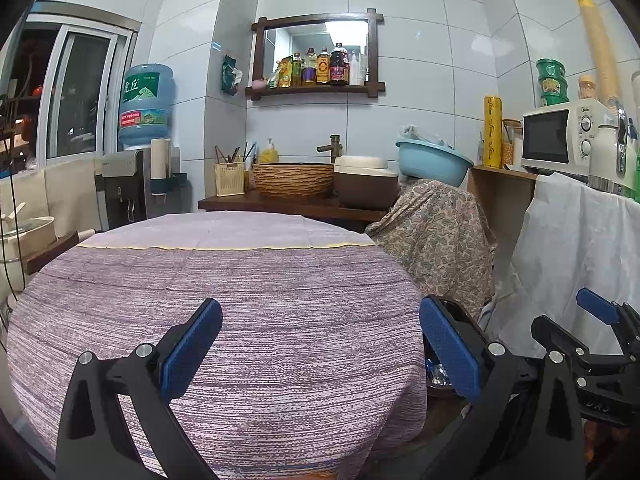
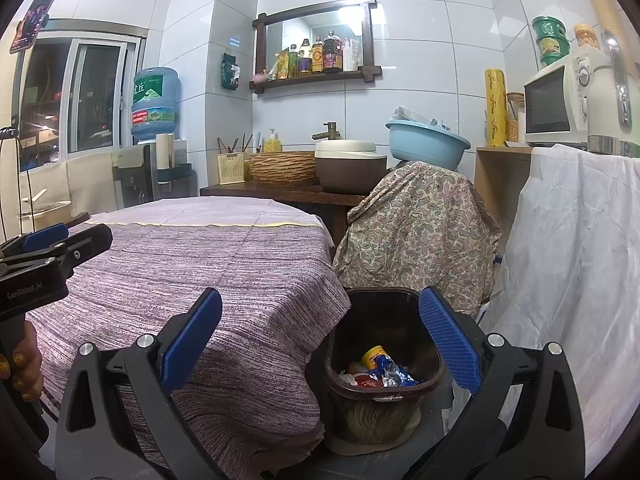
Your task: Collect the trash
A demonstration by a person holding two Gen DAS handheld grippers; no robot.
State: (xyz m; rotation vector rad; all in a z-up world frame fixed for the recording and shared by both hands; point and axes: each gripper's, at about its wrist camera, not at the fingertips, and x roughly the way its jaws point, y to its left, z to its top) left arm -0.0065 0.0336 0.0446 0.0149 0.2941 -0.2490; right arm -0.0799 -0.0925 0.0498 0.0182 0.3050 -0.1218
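The left gripper (image 1: 320,344) was spread wide and empty above the counter (image 1: 224,280), whose purple striped cloth lay bare. The right gripper (image 2: 320,340) was also spread and empty, hanging over the counter's right edge and the bin (image 2: 384,392) just beside it. The dark brown bin stood on the floor, between the counter and a white sheet (image 2: 568,280). Inside it lay the trash (image 2: 380,370): a yellow cap or tub, a crumpled blue and silver wrapper, something red, and white scraps. A hand (image 2: 20,368) with glittery nails held the left gripper's handle. Behind, a blue basin (image 2: 426,144) sat on a paisley-covered shape, with something crumpled in it that I could not make out.
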